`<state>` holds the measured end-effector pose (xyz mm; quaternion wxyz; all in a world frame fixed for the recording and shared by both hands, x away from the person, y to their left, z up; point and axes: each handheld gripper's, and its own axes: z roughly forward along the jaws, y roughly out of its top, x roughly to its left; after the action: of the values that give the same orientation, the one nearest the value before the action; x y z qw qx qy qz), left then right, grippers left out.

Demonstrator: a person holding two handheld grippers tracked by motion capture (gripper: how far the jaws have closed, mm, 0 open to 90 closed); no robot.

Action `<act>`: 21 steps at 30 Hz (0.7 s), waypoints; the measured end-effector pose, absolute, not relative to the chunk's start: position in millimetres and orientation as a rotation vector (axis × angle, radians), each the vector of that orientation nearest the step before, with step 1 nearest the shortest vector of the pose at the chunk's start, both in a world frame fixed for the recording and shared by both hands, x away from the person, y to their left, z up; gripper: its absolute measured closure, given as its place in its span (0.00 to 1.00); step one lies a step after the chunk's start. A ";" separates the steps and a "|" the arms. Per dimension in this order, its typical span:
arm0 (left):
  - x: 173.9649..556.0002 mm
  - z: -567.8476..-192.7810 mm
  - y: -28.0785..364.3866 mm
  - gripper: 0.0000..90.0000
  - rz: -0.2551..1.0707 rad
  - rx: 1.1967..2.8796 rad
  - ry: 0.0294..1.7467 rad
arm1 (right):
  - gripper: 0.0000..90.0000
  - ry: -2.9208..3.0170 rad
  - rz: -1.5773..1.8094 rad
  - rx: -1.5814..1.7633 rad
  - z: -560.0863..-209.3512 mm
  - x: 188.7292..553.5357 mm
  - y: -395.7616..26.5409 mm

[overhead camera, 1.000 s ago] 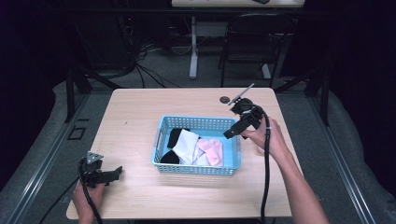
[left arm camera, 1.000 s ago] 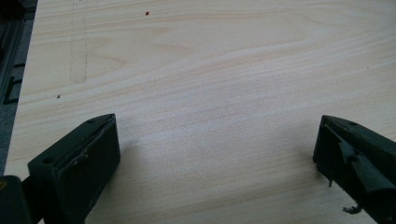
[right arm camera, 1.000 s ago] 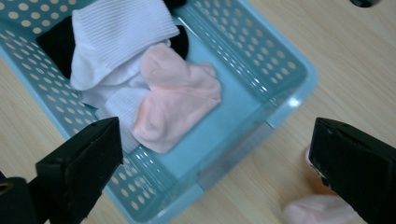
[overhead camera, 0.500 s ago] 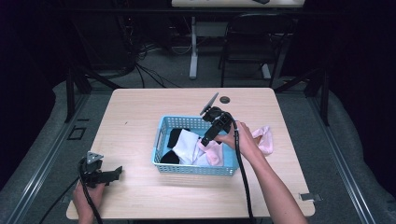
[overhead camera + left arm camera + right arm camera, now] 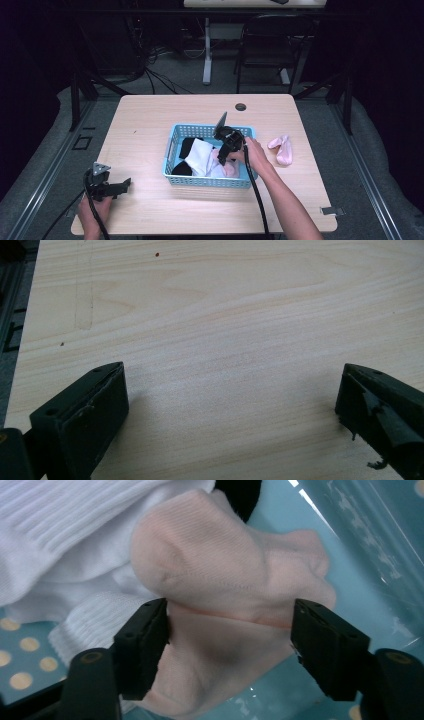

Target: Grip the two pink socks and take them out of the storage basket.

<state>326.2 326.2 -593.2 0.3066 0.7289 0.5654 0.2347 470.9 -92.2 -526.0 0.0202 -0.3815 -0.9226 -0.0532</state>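
Pink sock (image 5: 235,595) lies in the blue basket (image 5: 172,150) beside a white sock (image 5: 65,525) and a black one (image 5: 186,146) — right gripper (image 5: 224,159) is down inside, jaws either side of it, just been closing, left pad at the fabric, right pad looks a touch clear, so not a firm pinch yet. Likely picking it out to join the other pink sock (image 5: 281,149) on the table (image 5: 150,115) right of the basket. Left gripper (image 5: 230,405) rests near the table's front-left corner — jaws spread wide, nothing between them, kept out of the way.
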 end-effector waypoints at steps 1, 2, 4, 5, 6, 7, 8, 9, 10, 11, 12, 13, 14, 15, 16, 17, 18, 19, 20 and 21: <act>326.2 -593.2 326.2 0.01 0.621 1.929 1.496 | 0.37 -2.862 -0.165 -1.183 -526.0 470.9 -92.2; 326.2 -593.2 326.2 0.01 0.621 1.929 1.496 | 0.43 -2.857 -0.165 -1.191 -527.2 472.7 -92.5; 326.2 -593.2 326.2 0.01 0.621 1.928 1.496 | 0.50 -2.845 -0.185 -1.227 -528.8 474.0 -92.6; 326.3 -593.2 326.1 0.01 0.621 1.927 1.496 | 0.54 -2.840 -0.185 -1.233 -530.0 475.2 -93.0; 326.3 -593.2 326.1 0.01 0.621 1.927 1.496 | 0.54 -2.840 -0.185 -1.233 -530.0 475.2 -93.0; 326.3 -593.2 326.2 0.01 0.621 1.928 1.495 | 0.57 -2.819 -0.183 -1.235 -530.7 476.7 -93.6; 326.3 -593.2 326.2 0.01 0.620 1.928 1.495 | 0.59 -2.796 -0.191 -1.253 -531.8 477.9 -94.7; 326.4 -593.2 326.3 0.01 0.620 1.929 1.494 | 0.67 -2.781 -0.175 -1.251 -529.6 480.6 -96.8; 326.4 -593.2 326.3 0.01 0.620 1.929 1.494 | 0.67 -2.781 -0.175 -1.251 -529.6 480.6 -96.8; 326.4 -593.2 326.3 0.01 0.620 1.929 1.494 | 0.72 -2.773 -0.221 -1.282 -529.5 479.8 -98.3; 326.4 -593.2 326.3 0.01 0.620 1.929 1.494 | 0.72 -2.773 -0.221 -1.282 -529.5 479.8 -98.3; 326.4 -593.2 326.3 0.01 0.620 1.929 1.494 | 0.77 -2.794 -0.177 -1.255 -526.4 480.0 -99.3; 326.4 -593.2 326.3 0.01 0.620 1.929 1.494 | 0.79 -2.783 -0.210 -1.282 -527.4 478.0 -99.1; 326.4 -593.2 326.3 0.01 0.620 1.929 1.494 | 0.79 -2.783 -0.210 -1.282 -527.4 478.0 -99.1; 326.4 -593.2 326.3 0.01 0.620 1.930 1.494 | 0.83 -2.799 -0.186 -1.252 -524.1 477.9 -100.6; 326.4 -593.2 326.3 0.01 0.620 1.930 1.494 | 0.84 -2.808 -0.206 -1.262 -524.1 476.9 -100.8; 326.5 -593.2 326.4 0.01 0.620 1.930 1.493 | 0.84 -2.808 -0.206 -1.262 -524.1 476.9 -100.8; 326.5 -593.2 326.4 0.01 0.620 1.930 1.493 | 0.86 -2.814 -0.218 -1.271 -522.7 475.7 -101.9; 326.5 -593.2 326.4 0.01 0.620 1.930 1.493 | 0.88 -2.824 -0.200 -1.253 -520.9 475.8 -102.6; 326.5 -593.2 326.4 0.01 0.620 1.930 1.493 | 0.88 -2.824 -0.200 -1.253 -520.9 475.8 -102.6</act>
<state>326.5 326.4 -593.2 0.3069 0.7297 0.5643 0.2344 475.8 -102.6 -520.9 0.0226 -0.4045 -0.9120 -0.0646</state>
